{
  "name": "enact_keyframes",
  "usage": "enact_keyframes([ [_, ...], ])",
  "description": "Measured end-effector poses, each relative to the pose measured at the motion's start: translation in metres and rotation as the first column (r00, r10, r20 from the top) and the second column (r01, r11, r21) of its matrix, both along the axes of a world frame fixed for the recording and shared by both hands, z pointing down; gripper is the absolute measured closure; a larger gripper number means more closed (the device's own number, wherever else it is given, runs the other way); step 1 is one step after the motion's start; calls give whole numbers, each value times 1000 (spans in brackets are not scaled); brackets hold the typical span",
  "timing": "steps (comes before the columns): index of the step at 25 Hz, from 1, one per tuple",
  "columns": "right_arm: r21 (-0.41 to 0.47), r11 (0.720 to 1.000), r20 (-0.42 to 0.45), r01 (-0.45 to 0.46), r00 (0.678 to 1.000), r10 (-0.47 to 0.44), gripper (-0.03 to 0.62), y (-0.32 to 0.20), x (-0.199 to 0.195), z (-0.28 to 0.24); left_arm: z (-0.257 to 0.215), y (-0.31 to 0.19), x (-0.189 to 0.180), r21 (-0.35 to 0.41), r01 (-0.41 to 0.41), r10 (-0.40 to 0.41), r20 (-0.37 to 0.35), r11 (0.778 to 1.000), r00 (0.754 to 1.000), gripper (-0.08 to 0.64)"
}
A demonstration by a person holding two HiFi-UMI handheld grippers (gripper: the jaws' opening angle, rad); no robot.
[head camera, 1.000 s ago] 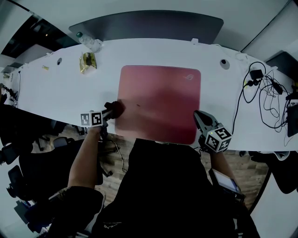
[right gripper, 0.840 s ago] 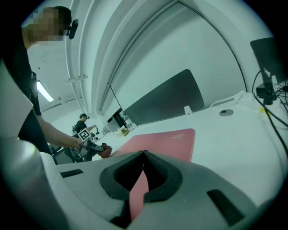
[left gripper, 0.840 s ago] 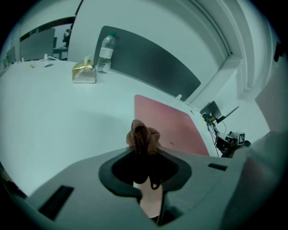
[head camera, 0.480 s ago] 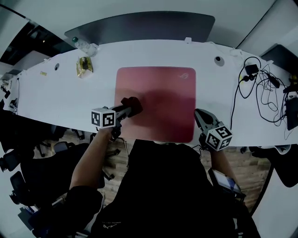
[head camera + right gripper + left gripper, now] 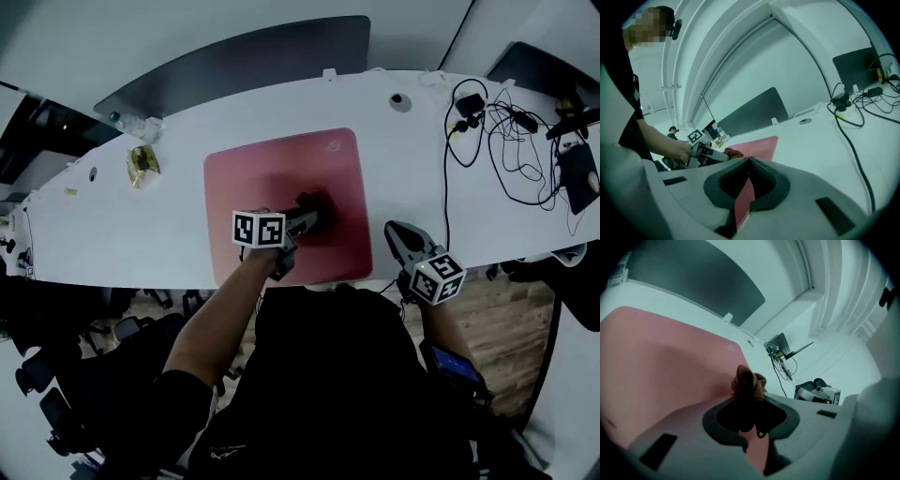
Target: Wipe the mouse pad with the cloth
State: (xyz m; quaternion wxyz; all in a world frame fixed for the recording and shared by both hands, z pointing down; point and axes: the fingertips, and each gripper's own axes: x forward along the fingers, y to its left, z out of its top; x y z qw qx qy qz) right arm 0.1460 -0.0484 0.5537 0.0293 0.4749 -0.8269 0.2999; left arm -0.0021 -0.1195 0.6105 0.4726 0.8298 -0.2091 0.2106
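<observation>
Where the left gripper's [image 5: 749, 397] two jaws meet, they are pressed together on a bunched brown cloth [image 5: 749, 379], which bulges out just past their tips. Seen from the head view, the cloth [image 5: 319, 203] rests on the pink mouse pad [image 5: 253, 178], towards its right half and nearer its near edge than its far one. The left gripper [image 5: 307, 219] lies low over the pad and points right and slightly down, its marker cube [image 5: 259, 229] over the pad's near part. Behind it the left forearm [image 5: 220, 314] reaches up from the near left, bare to the elbow and angled across the body towards the right.

The right gripper's [image 5: 749, 161] jaws are closed tip to tip with nothing held. Through the gap below the tips a strip of the mouse pad [image 5: 759, 145] shows. In the head view the right gripper [image 5: 392, 230] sits just beside the pad's near right corner, apart from it, and points away from the person with a slight downward tilt. Whether its tips touch the white table [image 5: 412, 159] I cannot tell. Its cube [image 5: 438, 277] is close against the person's body, with the right arm tucked in and mostly hidden.

Black cables [image 5: 506, 122] lie tangled on the table's far right, well apart from the pad.
</observation>
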Motion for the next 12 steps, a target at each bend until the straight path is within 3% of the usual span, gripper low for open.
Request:
enact_keyframes([
  [7,-12,998,-8,-62,998,62,566,22,17,2,16,3,84,-40,-120,120,-3,992,993,476],
  [12,-16,998,-22,-69,997,68,567,22,16,-1,28,-3,96,-45,-144,146,43,989,988,476],
])
